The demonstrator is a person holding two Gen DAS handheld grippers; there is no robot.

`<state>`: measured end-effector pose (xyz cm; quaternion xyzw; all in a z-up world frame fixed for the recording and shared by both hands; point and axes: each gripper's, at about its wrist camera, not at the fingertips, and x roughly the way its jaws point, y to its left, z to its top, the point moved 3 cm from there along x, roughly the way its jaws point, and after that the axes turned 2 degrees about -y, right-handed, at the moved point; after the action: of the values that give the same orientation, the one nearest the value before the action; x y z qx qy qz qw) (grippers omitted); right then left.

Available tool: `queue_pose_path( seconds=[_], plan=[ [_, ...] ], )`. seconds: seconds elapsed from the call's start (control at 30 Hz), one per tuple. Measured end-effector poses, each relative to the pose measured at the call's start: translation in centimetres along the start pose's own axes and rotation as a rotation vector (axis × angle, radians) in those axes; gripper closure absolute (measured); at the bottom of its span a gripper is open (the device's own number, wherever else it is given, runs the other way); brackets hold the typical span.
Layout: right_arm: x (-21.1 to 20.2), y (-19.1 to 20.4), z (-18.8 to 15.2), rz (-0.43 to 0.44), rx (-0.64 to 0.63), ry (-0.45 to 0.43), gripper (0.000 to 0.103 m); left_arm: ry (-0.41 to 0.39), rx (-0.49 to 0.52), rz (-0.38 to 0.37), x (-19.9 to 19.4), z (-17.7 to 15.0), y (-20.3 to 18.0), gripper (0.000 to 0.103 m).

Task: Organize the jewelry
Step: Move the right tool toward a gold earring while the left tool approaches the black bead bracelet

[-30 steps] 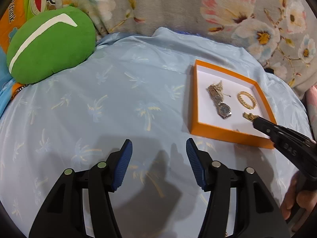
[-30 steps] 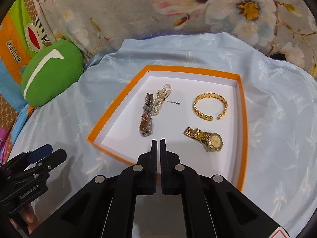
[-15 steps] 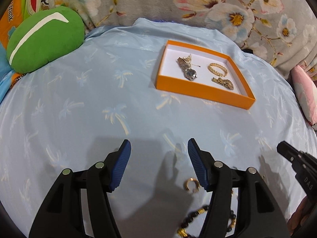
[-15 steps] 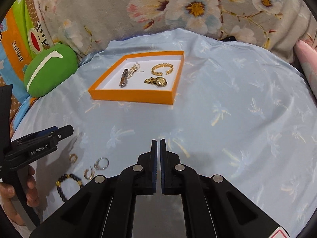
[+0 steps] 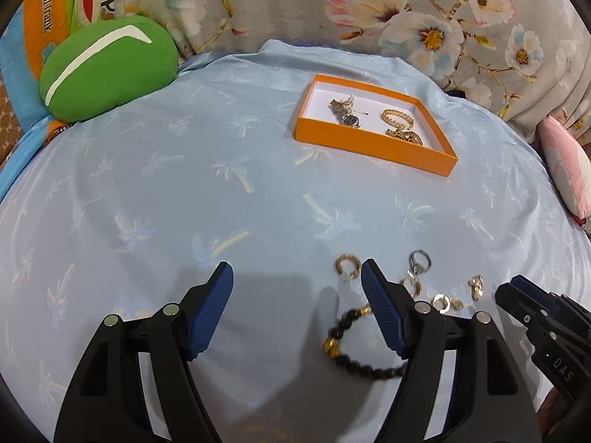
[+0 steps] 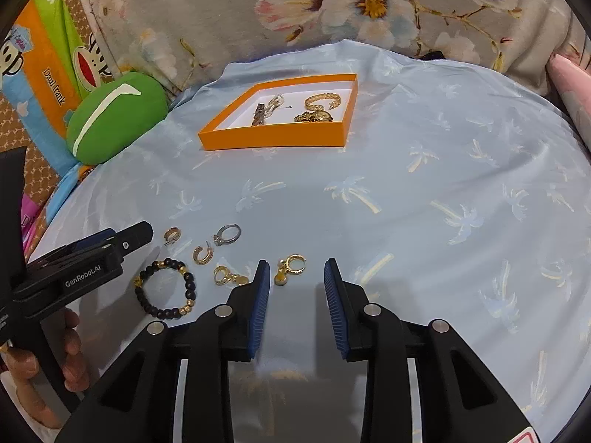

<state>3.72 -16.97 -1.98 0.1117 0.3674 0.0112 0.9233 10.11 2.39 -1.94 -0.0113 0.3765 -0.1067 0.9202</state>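
Note:
An orange tray (image 5: 373, 147) (image 6: 273, 138) lies far back on the blue cloth, holding watches, pearls and a gold bangle (image 6: 321, 99). Loose pieces lie close by: a black bead bracelet (image 6: 162, 312) (image 5: 364, 369), a silver ring (image 6: 229, 234), gold hoops (image 6: 202, 254) and a gold charm earring (image 6: 291, 265). My right gripper (image 6: 295, 264) hovers with its jaws opening. The charm earring lies just beyond its tips and is not pressed. My left gripper (image 5: 295, 277) is also opening and holds nothing. Its right finger covers part of the bracelet.
A green cushion (image 5: 107, 66) sits at the back left, against a floral blanket (image 5: 406, 11). A pink pillow (image 5: 565, 162) lies on the right. A hand (image 6: 44, 361) holds the left gripper's handle. Bare cloth lies between the tray and the loose jewelry.
Both grippers have drawn back from the tray toward the loose jewelry at the near edge. The right jaws have gone from shut to parted. The left jaws stand wider.

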Motion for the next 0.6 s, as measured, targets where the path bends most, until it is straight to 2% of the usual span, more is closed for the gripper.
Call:
queue_pose_path(
  seconds=[0.27, 0.47, 0.53, 0.57, 0.6],
  plan=[
    [-0.3, 1.4, -1.0, 0.002, -0.026, 0.000, 0.073, 0.046, 0.013, -0.038, -1.0, -2.4, -0.2, 0.034],
    [-0.2, 0.8, -1.0, -0.004, 0.004, 0.009, 0.073, 0.071, 0.071, 0.000, -0.3, -2.7, -1.4, 0.035],
    [-0.1, 0.8, -1.1, -0.009, 0.005, 0.017, 0.073, 0.072, 0.094, 0.003, -0.3, -2.8, -1.8, 0.041],
    [0.0, 0.8, -1.1, -0.011, 0.006, 0.021, 0.073, 0.071, 0.104, 0.002, -0.3, -2.8, -2.0, 0.049],
    [0.1, 0.7, -1.1, -0.014, 0.006, 0.024, 0.073, 0.069, 0.114, 0.001, -0.3, -2.9, -2.3, 0.062]
  ],
)
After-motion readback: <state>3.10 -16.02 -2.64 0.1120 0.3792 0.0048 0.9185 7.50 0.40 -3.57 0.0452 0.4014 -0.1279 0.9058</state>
